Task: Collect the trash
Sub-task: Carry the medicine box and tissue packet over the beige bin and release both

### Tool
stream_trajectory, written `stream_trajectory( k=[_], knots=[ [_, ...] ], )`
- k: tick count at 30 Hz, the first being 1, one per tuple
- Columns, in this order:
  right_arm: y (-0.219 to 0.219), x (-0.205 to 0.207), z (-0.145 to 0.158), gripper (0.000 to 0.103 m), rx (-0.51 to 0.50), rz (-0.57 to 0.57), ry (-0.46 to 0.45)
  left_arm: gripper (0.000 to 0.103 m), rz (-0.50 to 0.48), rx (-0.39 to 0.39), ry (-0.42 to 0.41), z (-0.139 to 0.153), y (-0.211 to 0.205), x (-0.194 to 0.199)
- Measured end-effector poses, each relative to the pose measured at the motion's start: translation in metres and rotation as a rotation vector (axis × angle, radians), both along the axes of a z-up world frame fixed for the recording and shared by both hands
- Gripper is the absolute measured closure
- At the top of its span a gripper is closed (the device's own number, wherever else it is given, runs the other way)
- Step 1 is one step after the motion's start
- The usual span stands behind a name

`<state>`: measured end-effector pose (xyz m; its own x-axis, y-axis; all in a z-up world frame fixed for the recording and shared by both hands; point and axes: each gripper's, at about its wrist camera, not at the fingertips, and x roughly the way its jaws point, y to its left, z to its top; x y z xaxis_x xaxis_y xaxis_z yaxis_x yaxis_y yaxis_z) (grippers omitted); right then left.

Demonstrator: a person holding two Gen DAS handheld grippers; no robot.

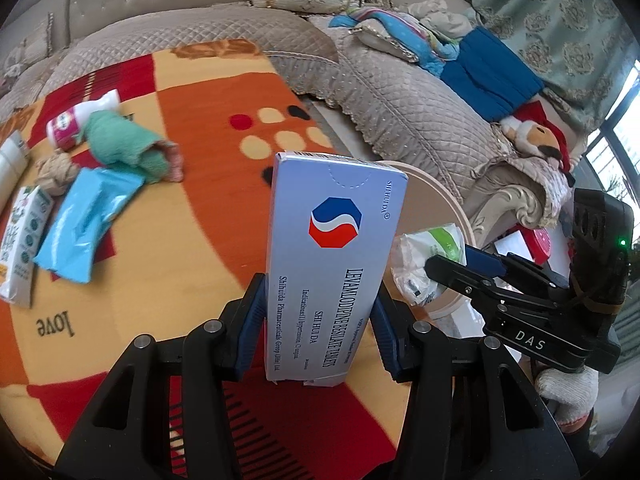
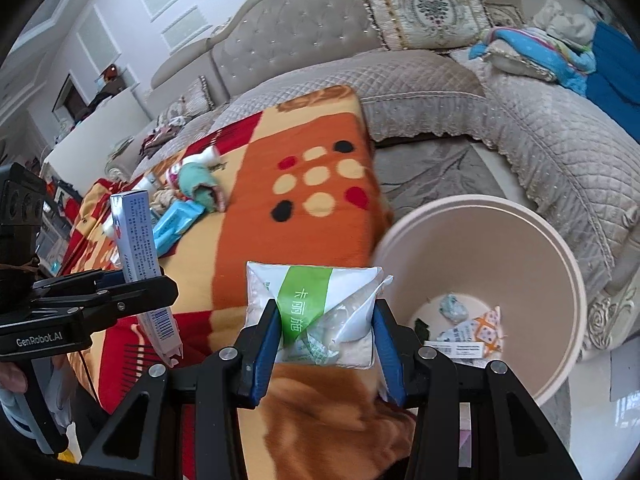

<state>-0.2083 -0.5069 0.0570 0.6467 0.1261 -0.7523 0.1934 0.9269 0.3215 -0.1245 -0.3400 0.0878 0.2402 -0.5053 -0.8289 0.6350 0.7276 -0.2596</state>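
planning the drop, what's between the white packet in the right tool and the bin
Nothing: in the right wrist view the white packet, clamped in the right tool, sits beside the bin's rim, with only blanket below.

The bin [image 2: 480, 240] stood right of the blanket [image 2: 320, 152]; scraps [image 2: 476, 332] lay in it. Left of it I held my box [image 1: 332, 264], my packet [image 2: 320, 312] beside its rim.

The medicine box [image 1: 334, 264] reads "SHIHUIDA" and "LEVAMLODIPINE BESILATE TABLETS". Left of it, the blanket [image 1: 192, 216] says "love". The right gripper [image 1: 464, 276] reads "DAS"; the left gripper [image 2: 132, 284], "GenRobot.AI".
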Motion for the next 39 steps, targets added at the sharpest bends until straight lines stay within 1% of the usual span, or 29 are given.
stream_trajectory(
  k=[11, 18, 24, 28, 30, 31, 33, 36, 39],
  knots=[
    [-0.032, -0.017, -0.004, 0.059, 0.004, -0.07, 0.013, 0.055, -0.058, 0.001, 0.012, -0.005, -0.04, -0.007],
    [-0.061, -0.03, -0.009, 0.059, -0.004, -0.145, 0.025, 0.055, -0.088, -0.023, 0.032, -0.004, -0.065, -0.008],
    [-0.09, -0.039, -0.025, 0.059, 0.0, -0.22, 0.068, 0.055, -0.121, -0.059, 0.066, -0.005, -0.091, -0.01],
    [-0.103, -0.041, -0.038, 0.059, 0.008, -0.249, 0.104, 0.055, -0.13, -0.086, 0.094, -0.011, -0.106, -0.009],
    [-0.108, -0.042, -0.044, 0.059, 0.008, -0.267, 0.122, 0.054, -0.117, -0.092, 0.1, -0.016, -0.112, -0.007],
    [-0.11, -0.043, -0.046, 0.056, 0.008, -0.273, 0.126, 0.054, -0.109, -0.099, 0.105, -0.018, -0.114, -0.005],
    [-0.113, -0.044, -0.049, 0.045, 0.005, -0.303, 0.136, 0.052, -0.097, -0.124, 0.137, -0.023, -0.116, -0.001],
    [-0.122, -0.046, -0.054, 0.043, 0.027, -0.342, 0.138, 0.052, -0.09, -0.132, 0.158, -0.028, -0.118, 0.003],
    [-0.123, -0.048, -0.055, 0.041, 0.026, -0.348, 0.143, 0.045, -0.089, -0.125, 0.148, -0.029, -0.118, 0.002]
  ],
)
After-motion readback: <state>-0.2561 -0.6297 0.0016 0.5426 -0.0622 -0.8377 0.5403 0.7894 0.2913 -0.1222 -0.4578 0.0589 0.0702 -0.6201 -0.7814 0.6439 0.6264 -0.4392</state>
